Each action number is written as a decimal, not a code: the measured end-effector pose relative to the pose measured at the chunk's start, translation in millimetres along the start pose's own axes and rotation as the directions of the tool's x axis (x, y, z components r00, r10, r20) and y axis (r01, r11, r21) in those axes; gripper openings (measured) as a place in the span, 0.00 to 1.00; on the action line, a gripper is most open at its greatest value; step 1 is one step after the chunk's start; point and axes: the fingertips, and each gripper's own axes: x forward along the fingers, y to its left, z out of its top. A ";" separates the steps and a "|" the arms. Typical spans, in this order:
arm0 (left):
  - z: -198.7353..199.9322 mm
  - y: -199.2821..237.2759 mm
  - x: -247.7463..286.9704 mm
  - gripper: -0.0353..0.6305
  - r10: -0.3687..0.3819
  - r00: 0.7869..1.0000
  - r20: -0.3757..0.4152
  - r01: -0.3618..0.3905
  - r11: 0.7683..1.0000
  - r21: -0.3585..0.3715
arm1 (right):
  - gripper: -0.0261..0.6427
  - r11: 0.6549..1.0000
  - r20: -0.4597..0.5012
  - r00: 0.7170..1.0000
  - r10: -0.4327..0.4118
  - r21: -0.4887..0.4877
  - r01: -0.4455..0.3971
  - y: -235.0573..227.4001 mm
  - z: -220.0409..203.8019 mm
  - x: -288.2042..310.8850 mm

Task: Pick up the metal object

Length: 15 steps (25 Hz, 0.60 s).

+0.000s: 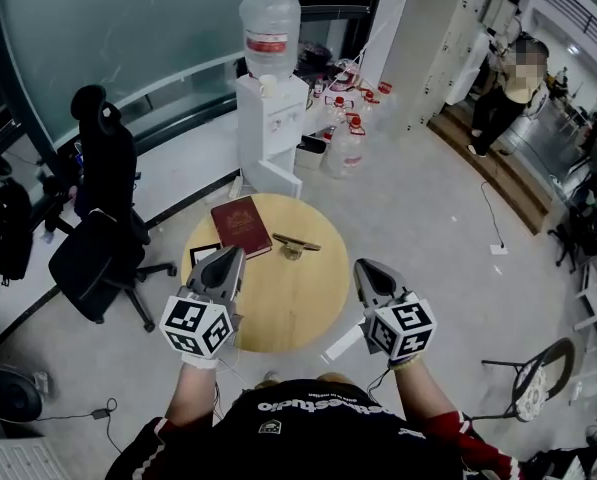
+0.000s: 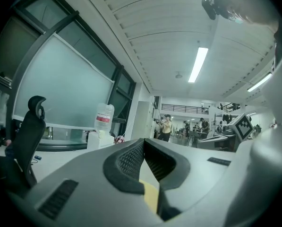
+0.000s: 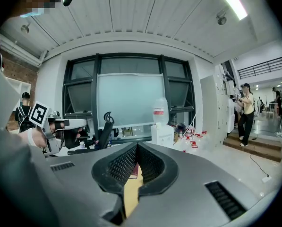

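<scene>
Round wooden table (image 1: 278,303), one red book (image 1: 241,225), one metal object (image 1: 295,243); left gripper (image 1: 230,259), right gripper (image 1: 369,273): jaws clenched, empty.

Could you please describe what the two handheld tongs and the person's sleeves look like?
The left tongs and right tongs are grey, tapering to a point, with black mesh-textured pads. Each carries a white cube with black square markers. The sleeves are black with red trim.

head: steeply down on round table (image 1: 278,303) | gripper views: near-level, share water dispenser (image 3: 162,134)
</scene>
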 end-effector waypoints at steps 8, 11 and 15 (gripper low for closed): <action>4.2 11.4 9.4 0.08 0.056 0.998 0.001 -0.056 0.998 -0.006 | 0.08 0.999 0.032 0.998 0.048 -0.018 -0.047 -11.4 17.7 24.3; 5.9 13.0 12.0 0.08 0.074 0.997 0.005 -0.074 0.997 0.003 | 0.08 0.997 0.051 0.996 0.078 -0.032 -0.076 -13.3 25.4 34.8; 9.8 18.4 18.1 0.08 0.101 0.995 0.013 -0.101 0.995 0.008 | 0.08 0.993 0.061 0.992 0.109 -0.052 -0.106 -17.5 31.6 45.2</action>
